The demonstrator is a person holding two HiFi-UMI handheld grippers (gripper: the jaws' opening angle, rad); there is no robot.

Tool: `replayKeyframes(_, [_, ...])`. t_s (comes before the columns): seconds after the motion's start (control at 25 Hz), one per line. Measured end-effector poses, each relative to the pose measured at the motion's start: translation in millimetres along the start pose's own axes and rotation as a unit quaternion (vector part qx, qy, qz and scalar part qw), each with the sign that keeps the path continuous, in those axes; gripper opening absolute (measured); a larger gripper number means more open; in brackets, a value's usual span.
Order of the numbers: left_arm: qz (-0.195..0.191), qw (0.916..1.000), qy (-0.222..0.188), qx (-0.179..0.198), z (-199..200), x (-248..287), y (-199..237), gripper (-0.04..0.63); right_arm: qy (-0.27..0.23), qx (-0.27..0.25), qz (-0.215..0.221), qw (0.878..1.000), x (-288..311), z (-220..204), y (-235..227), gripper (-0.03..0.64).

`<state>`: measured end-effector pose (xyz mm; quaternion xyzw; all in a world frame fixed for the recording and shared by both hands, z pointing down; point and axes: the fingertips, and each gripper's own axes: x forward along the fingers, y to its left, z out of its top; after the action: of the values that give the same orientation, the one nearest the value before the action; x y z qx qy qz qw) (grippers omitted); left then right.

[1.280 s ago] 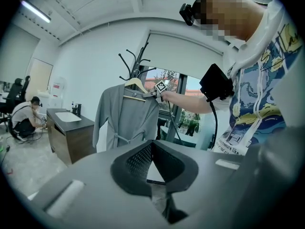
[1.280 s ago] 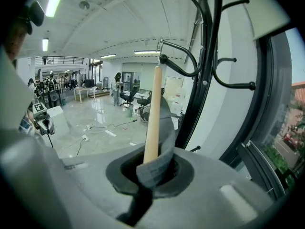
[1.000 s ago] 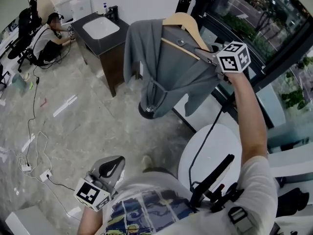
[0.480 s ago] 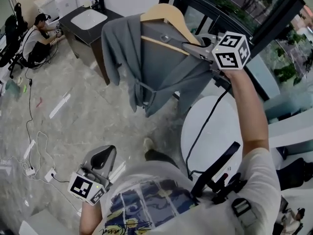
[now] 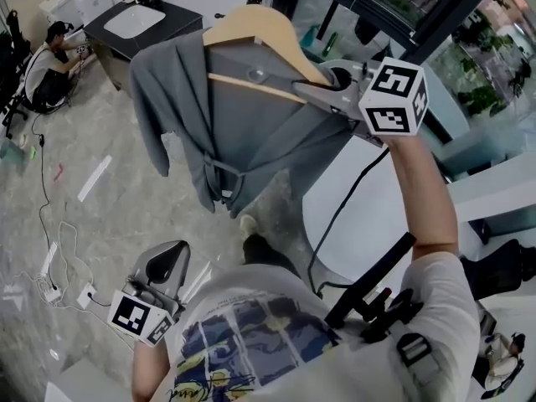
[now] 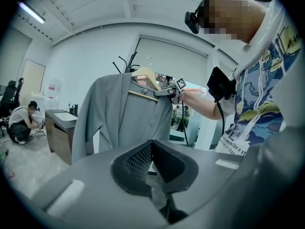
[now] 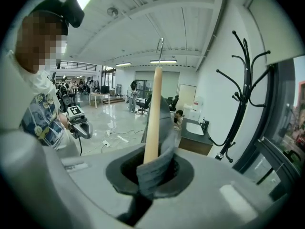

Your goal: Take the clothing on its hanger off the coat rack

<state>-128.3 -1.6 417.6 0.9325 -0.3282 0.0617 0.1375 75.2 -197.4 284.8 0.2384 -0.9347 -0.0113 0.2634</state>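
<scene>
The coat rack stood with a sink cabinet beside it and a crouched person beyond. Well clear of the rack hung the grey garment on its wooden hanger, both pinched by the right gripper. The left gripper, farthest from the rack, was pressed together, empty.

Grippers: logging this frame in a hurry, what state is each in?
Left gripper: shut, nothing in it.
Right gripper: shut on the wooden hanger, with the grey garment pinched in too.
</scene>
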Motion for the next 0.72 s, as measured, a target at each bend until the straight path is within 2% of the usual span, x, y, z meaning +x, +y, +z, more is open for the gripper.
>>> replayKeyframes(0.28, [-0.016, 0.9999, 0.002, 0.005, 26.7, 4.0, -0.4, 0.003, 0.005, -0.013, 0.010, 1.000, -6.8, 24.6, 26.2, 0.006])
replayKeyframes(0.52, [-0.029, 0.9995, 0.000, 0.008, -0.3, 2.4, -26.8, 0.002, 0.002, -0.030, 0.010, 0.999, -24.4, 5.5, 72.6, 0.006])
replayKeyframes(0.72, [-0.039, 0.9992, -0.003, 0.011, -4.0, -2.1, -34.9, 0.003, 0.002, -0.036, 0.006, 0.999, -30.3, 4.0, 96.3, 0.006])
